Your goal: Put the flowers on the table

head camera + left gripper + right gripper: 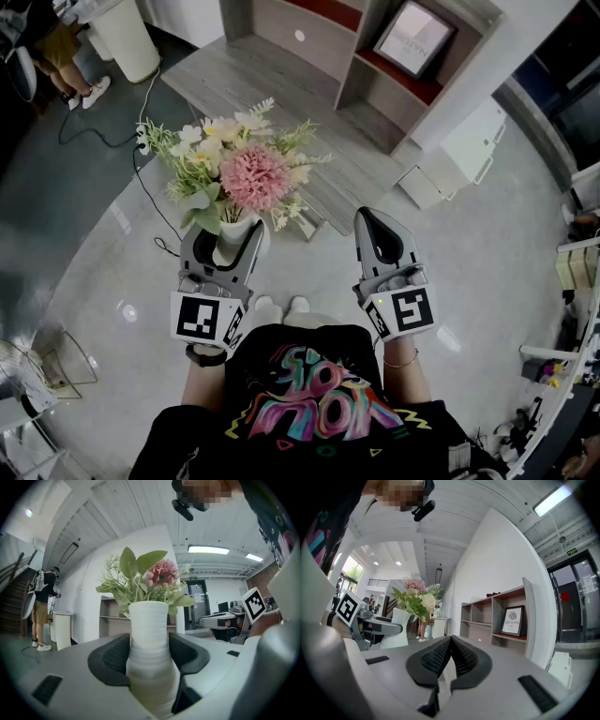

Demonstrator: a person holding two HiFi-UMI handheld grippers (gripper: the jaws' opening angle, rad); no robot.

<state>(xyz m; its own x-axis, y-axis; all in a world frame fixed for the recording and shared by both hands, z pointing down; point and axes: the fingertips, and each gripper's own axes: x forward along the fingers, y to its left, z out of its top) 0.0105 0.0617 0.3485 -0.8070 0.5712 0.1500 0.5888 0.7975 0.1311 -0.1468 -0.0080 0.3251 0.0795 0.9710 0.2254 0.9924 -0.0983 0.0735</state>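
A white ribbed vase (235, 234) of flowers (246, 174), pink bloom among cream blossoms and green leaves, is held up in the air in front of the person. My left gripper (225, 239) is shut on the vase's neck (149, 639), its black pads pressing both sides. My right gripper (379, 234) hangs level beside it on the right, shut with its pads touching and nothing between them (449, 660). The right gripper view also catches the vase (397, 630) and bouquet (415, 599) off to the left. No table top shows in any view.
Grey polished floor (112, 272) lies below, with a black cable (150, 197) across it. A wooden shelf unit (375, 56) holding a framed picture (413, 37) stands ahead. A person (56, 47) stands beside a white bin (127, 37) far left. White cabinets (459, 155) sit at right.
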